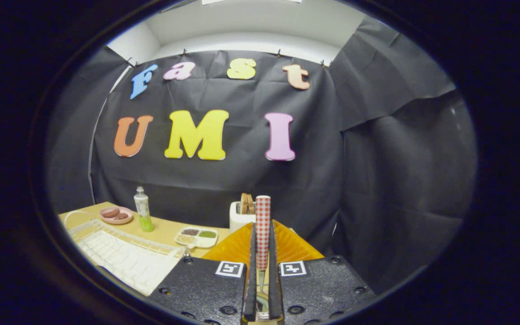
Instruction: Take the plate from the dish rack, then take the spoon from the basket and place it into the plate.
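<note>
While the gripper point(262, 275) is clamped on the red-and-white checked spoon handle point(262, 230), which stands upright between its fingers, an orange ribbed plate point(233, 246) lies just beyond them. Left of it sit a white wire dish rack point(124, 257), a divided white snack tray point(197, 237), a green-bottomed bottle point(143, 210), a pink dish point(116, 215), and a white toaster point(241, 215) behind.

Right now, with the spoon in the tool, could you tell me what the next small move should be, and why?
Probably lower the spoon onto the orange plate just beyond the tool, then let go. The tool is shut on the checked handle, held upright, and the dish rack beside it holds no plate.
</note>
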Demonstrator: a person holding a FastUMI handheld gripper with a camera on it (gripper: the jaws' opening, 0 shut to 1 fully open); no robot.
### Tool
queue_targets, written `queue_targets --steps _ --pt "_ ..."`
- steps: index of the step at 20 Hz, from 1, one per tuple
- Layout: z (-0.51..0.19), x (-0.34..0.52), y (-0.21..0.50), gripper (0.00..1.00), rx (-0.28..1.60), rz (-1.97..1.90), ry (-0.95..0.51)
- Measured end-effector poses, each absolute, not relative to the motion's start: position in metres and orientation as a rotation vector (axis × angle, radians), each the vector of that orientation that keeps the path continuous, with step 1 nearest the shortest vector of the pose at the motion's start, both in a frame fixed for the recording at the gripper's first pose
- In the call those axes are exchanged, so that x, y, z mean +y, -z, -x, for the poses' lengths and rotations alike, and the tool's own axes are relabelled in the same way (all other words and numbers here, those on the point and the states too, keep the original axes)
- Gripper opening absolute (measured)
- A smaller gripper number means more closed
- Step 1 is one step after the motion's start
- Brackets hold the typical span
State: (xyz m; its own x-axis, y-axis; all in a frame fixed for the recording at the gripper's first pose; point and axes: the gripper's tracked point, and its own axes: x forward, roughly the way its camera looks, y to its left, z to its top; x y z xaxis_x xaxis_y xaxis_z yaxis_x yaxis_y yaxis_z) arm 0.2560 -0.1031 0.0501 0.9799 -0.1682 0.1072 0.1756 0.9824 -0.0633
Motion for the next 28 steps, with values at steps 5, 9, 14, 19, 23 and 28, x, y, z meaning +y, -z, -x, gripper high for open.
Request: queue_targets --steps 5,9,14,19,23,28 --pt "-0.19 -0.036 -0.097 0.16 -0.166 0.067 0.118" --pt "-0.136 0.038 -0.092 0.16 -0.174 0.065 0.056" --pt "-0.086 0.131 -0.029 0.16 -0.145 0.036 -0.006" --pt "-0.047 0.183 0.037 0.17 -0.178 0.07 -0.037" --pt "-0.056 0.187 0.095 0.17 -0.129 0.061 -0.036" --pt "-0.079 0.162 0.145 0.17 -0.066 0.045 0.002"
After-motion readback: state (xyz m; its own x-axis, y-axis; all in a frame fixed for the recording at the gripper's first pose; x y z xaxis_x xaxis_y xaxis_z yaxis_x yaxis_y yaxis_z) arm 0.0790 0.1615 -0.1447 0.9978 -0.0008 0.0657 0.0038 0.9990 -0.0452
